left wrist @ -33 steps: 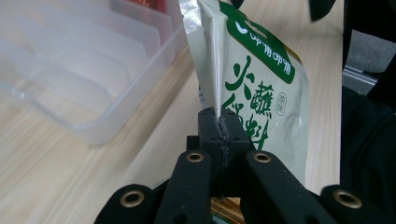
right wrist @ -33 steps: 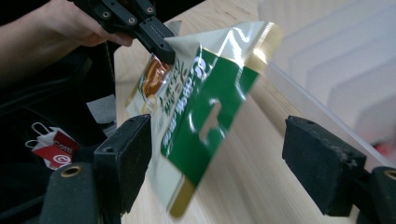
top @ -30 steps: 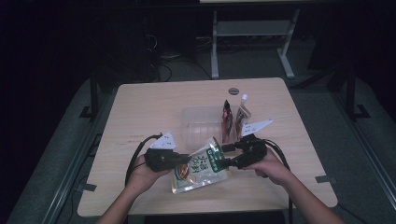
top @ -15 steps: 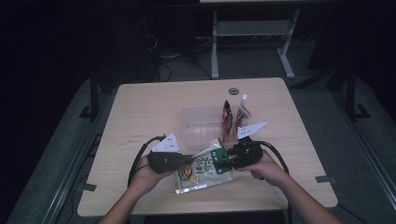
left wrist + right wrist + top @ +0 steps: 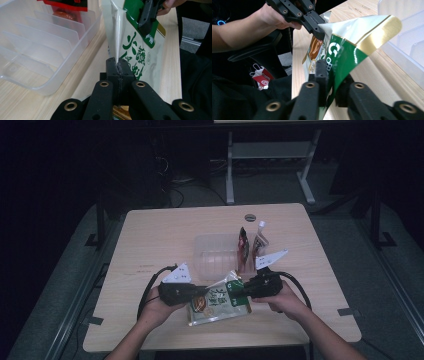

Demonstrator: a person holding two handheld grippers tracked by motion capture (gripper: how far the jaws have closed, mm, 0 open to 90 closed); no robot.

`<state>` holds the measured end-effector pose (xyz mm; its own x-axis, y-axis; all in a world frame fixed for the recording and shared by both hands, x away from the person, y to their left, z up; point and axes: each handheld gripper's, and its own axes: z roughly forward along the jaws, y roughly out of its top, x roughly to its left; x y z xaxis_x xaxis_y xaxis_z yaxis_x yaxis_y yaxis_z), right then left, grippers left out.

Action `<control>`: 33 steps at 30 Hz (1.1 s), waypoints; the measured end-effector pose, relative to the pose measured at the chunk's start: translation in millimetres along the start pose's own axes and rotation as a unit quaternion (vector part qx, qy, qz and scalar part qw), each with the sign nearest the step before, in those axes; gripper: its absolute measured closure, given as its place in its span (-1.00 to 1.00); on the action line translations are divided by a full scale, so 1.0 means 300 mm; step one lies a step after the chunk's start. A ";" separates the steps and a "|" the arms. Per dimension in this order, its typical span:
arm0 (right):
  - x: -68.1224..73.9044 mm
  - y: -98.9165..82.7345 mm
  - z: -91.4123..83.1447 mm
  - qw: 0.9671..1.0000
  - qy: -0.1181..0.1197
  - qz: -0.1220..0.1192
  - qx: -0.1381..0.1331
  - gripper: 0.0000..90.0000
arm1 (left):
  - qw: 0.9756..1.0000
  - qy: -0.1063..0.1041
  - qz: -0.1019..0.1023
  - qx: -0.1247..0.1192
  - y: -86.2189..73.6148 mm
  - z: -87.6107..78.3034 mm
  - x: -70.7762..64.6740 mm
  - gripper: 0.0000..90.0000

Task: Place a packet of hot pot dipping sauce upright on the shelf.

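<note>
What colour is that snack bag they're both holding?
The bag is mostly green with a gold corner, a silvery-white edge and green lettering on a pale panel; the right gripper view shows it best.

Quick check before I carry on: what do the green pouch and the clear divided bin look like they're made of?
The green pouch looks like glossy laminated film, probably foil-lined: it shows bright glare and a gold band, and it bends smoothly between the left hand-held gripper and the right hand-held gripper. The clear bin looks like rigid translucent plastic: the table shows through its straight, thin dividers.
</note>
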<state>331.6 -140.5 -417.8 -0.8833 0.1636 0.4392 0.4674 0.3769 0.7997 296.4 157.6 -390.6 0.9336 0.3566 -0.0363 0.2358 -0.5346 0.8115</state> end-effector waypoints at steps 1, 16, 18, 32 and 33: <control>-0.004 -0.005 -0.002 1.000 -0.001 -0.008 -0.003 0.95 | 1.000 -0.001 0.001 0.000 0.000 0.003 0.000 0.99; 0.003 -0.004 -0.012 1.000 0.014 -0.014 0.000 1.00 | 1.000 -0.002 -0.003 0.000 -0.010 0.010 0.009 0.70; 0.005 -0.002 -0.011 1.000 0.015 -0.019 -0.001 1.00 | 1.000 -0.003 -0.011 -0.003 -0.012 0.001 0.013 0.58; 0.028 0.030 -0.035 0.999 0.012 -0.021 -0.021 1.00 | 0.997 0.027 -0.076 0.006 -0.098 -0.106 0.056 -0.29; 0.029 0.034 -0.036 0.999 0.012 -0.022 -0.023 1.00 | 0.997 0.027 -0.077 0.009 -0.103 -0.107 0.057 -0.34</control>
<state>329.1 -145.0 -401.5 -0.9024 0.1251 0.4123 0.4293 0.3418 0.8360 296.4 204.8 -397.5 0.8702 0.4757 -0.1281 0.3807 -0.4843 0.7877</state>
